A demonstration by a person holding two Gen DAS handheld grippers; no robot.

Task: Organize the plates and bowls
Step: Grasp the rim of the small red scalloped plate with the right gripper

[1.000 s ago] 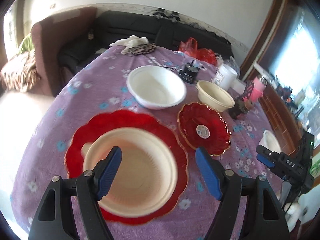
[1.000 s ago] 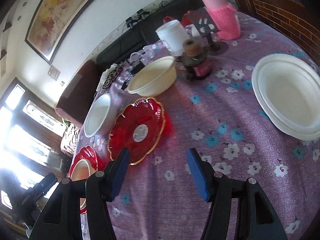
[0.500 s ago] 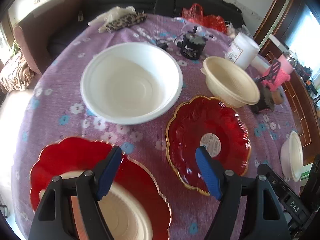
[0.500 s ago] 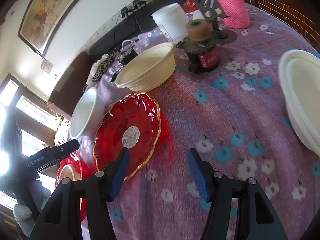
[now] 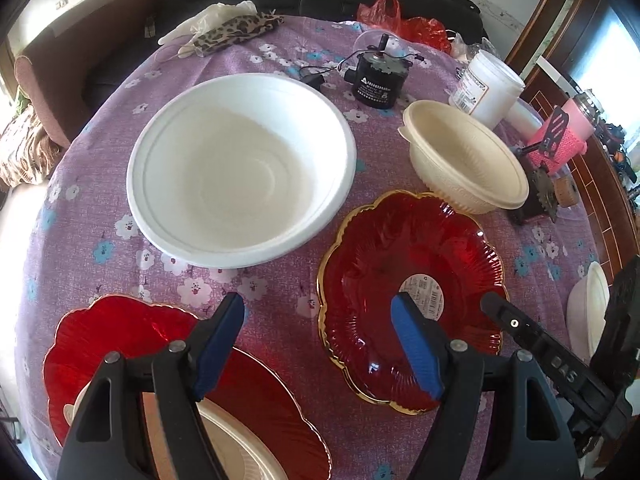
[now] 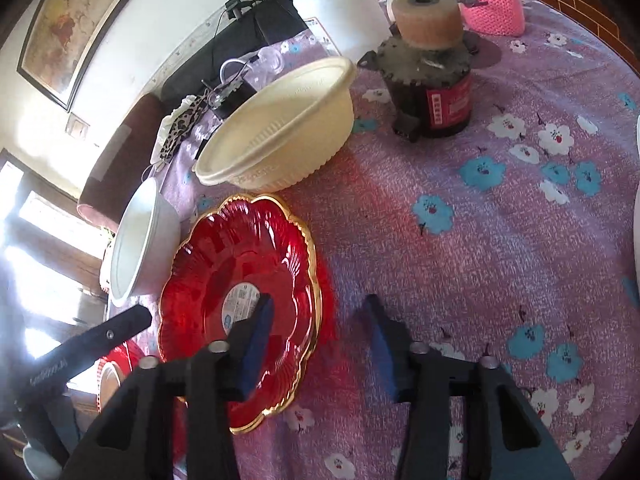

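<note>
A small red scalloped plate (image 5: 408,280) with a gold rim and a round sticker lies on the purple cloth; it also shows in the right wrist view (image 6: 240,296). My left gripper (image 5: 316,336) is open over the cloth between it and a large red plate (image 5: 132,340) that holds a cream bowl (image 5: 240,452). A big white bowl (image 5: 240,172) sits behind; a cream bowl (image 5: 464,164) sits at the right. My right gripper (image 6: 318,332) is open, its left finger over the small red plate's right edge. White plates (image 5: 588,312) lie far right.
A black motor (image 5: 378,78), a white jar (image 5: 486,88), a pink knitted bottle (image 5: 568,136) and a dark red-labelled jar (image 6: 436,92) stand at the back of the round table. A leopard cloth (image 5: 236,30) lies at the far edge. A sofa stands behind.
My left gripper has moved forward off the large red plate toward the white bowl and small red plate. My right gripper has moved in closer to the small red plate.
</note>
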